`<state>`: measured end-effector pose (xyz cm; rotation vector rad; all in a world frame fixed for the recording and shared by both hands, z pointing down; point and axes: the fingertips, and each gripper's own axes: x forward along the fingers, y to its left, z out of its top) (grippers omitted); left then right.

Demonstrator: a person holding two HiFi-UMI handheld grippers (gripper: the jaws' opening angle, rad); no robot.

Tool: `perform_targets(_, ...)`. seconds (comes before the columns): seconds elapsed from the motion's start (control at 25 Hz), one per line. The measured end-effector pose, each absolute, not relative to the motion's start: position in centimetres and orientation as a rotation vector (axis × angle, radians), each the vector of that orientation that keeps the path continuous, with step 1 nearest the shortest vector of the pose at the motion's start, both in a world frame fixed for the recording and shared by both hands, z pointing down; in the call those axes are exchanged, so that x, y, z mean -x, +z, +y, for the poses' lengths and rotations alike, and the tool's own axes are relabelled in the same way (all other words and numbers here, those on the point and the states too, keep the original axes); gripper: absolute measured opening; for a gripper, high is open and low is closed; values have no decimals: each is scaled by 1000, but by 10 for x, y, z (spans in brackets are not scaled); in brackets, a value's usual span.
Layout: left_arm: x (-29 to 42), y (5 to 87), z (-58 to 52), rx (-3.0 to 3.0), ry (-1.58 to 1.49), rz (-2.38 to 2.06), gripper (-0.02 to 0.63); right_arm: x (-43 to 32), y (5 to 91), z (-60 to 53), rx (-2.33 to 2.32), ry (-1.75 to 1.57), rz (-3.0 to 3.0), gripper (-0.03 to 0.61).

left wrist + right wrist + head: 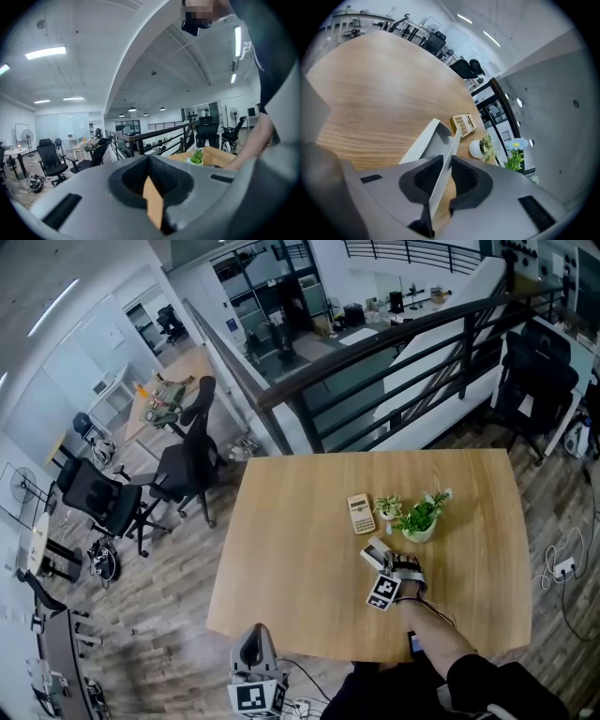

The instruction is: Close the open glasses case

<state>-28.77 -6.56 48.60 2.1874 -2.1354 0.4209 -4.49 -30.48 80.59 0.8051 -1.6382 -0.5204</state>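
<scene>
An open grey glasses case (374, 553) lies on the wooden table (300, 549), just in front of the potted plants. In the right gripper view its tray (423, 140) lies on the wood, and its thin raised lid (442, 176) runs edge-on between the jaws. My right gripper (446, 159) is shut on that lid, and the head view shows it (389, 563) at the case's near side. My left gripper (255, 638) hangs off the table's near edge, far from the case. It is shut and holds nothing (150, 161).
A beige calculator (360, 513) lies just behind the case, with two small potted plants (419, 518) to its right. Black office chairs (178, 474) stand off the table's left side. A dark railing (394, 343) runs behind the table.
</scene>
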Motion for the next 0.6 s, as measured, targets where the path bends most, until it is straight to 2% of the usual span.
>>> perform_targets(0.2,281,489,-70,-2190,408,-2106,0,56,814,-291,-609,-401,-1682,155)
perform_targets(0.36,276,492,-74,-2249,413,-2089,-1,60,815,-282,-567,-285,-1771,166)
perform_targets(0.44,274,492,-76,-2258,416,-2084,-1,68,818,-272,-510,-190,-1830,199)
perform_targets(0.48,273,492,-77,-2255,414,-2084,0,72,820,-267,-499,-134,-1859,193)
perform_targets(0.52,273,491,-77,-2252,411,-2083,0,74,822,-266,-516,-79,-1885,138)
perform_targets(0.6,272,490,-76,-2246,403,-2080,0,72,821,-270,-608,24,-1926,70)
